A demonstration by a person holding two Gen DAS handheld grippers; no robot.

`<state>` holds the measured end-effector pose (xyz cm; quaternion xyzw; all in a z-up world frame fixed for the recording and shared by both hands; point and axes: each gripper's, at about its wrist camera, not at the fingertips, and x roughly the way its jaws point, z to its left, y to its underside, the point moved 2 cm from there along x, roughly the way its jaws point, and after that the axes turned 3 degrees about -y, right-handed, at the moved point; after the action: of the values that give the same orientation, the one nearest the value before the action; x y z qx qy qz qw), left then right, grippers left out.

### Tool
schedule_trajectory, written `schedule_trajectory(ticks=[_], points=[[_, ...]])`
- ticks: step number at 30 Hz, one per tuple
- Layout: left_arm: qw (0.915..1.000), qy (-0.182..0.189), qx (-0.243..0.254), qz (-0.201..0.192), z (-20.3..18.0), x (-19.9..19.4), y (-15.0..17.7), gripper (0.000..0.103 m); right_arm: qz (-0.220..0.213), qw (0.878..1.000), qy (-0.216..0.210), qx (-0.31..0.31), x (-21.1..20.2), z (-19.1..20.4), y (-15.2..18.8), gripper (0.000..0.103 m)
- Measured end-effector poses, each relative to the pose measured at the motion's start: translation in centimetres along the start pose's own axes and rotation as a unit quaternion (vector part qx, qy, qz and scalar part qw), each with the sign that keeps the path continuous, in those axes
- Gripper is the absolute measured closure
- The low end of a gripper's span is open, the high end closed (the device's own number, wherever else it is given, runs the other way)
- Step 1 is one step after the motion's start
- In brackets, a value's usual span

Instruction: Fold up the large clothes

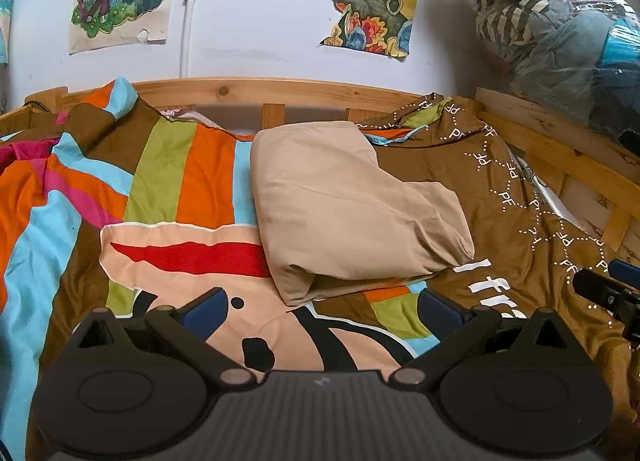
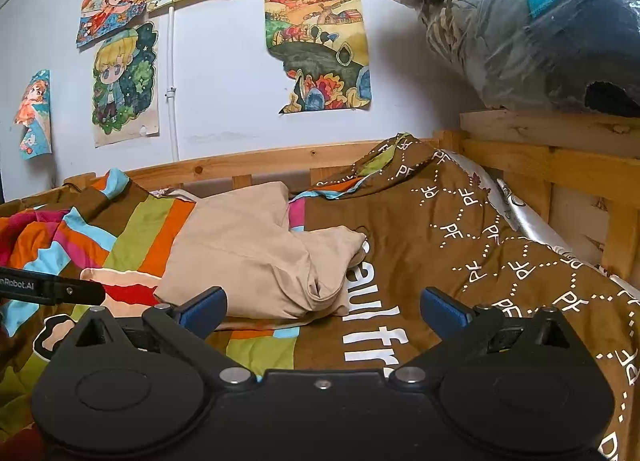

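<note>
Left wrist view: left gripper [image 1: 322, 303] low over the bed, jaws spread wide, nothing between them. Blue pads on both fingertips [image 1: 208, 307]. Just ahead of it lies the beige garment [image 1: 344, 213], folded into a thick bundle on the striped bedspread [image 1: 168, 177]. Near edge of the bundle shows a rolled fold with an open pocket of cloth facing the camera. Bundle rests across the boundary between the striped half of the cover and its brown half with white lettering. Right gripper [image 1: 616, 293] shows at the far right edge, off the cloth.

Right wrist view: right gripper [image 2: 322, 307] also low over the bed, jaws wide apart and empty. Garment [image 2: 256, 257] sits ahead and slightly left, not touched by either finger. One lobe of it reaches right onto the brown part of the cover. Left gripper [image 2: 52, 289] pokes in from the left edge, near the garment's left side; contact cannot be told.

Surroundings: wooden bed rail [image 2: 248, 163] behind the garment, along a pale wall with several drawings [image 2: 320, 49] taped up. Clear plastic bag [image 2: 532, 29] stuffed with clothes sits on the wooden ledge at upper right.
</note>
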<state>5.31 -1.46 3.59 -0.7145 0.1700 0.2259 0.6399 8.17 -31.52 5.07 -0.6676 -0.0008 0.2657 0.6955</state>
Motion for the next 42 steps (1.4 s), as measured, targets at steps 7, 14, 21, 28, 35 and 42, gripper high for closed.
schedule_trajectory(ticks=[7, 14, 21, 28, 35, 42], points=[[1.0, 0.0, 0.0, -0.001, 0.12, -0.02, 0.0, 0.001, 0.001, 1.0, 0.0, 0.0, 0.02, 0.0, -0.04, 0.001], [1.0, 0.0, 0.001, -0.001, 0.08, -0.04, 0.01, 0.001, 0.001, 1.0, -0.001, 0.0, 0.01, 0.01, -0.05, 0.001], [1.0, -0.003, 0.003, -0.004, 0.24, -0.16, -0.19, 0.001, 0.001, 1.0, 0.0, 0.0, 0.01, 0.03, -0.05, 0.001], [1.0, -0.004, 0.001, -0.005, 0.06, -0.21, -0.12, 0.001, 0.001, 1.0, -0.001, 0.0, 0.01, 0.02, -0.06, 0.001], [1.0, -0.004, 0.001, -0.005, 0.09, -0.23, -0.1, 0.001, 0.001, 1.0, 0.0, 0.0, -0.02, 0.05, -0.08, 0.001], [1.0, -0.004, 0.001, -0.006, 0.03, -0.26, -0.11, 0.001, 0.001, 1.0, 0.0, 0.0, -0.03, 0.08, -0.09, 0.001]])
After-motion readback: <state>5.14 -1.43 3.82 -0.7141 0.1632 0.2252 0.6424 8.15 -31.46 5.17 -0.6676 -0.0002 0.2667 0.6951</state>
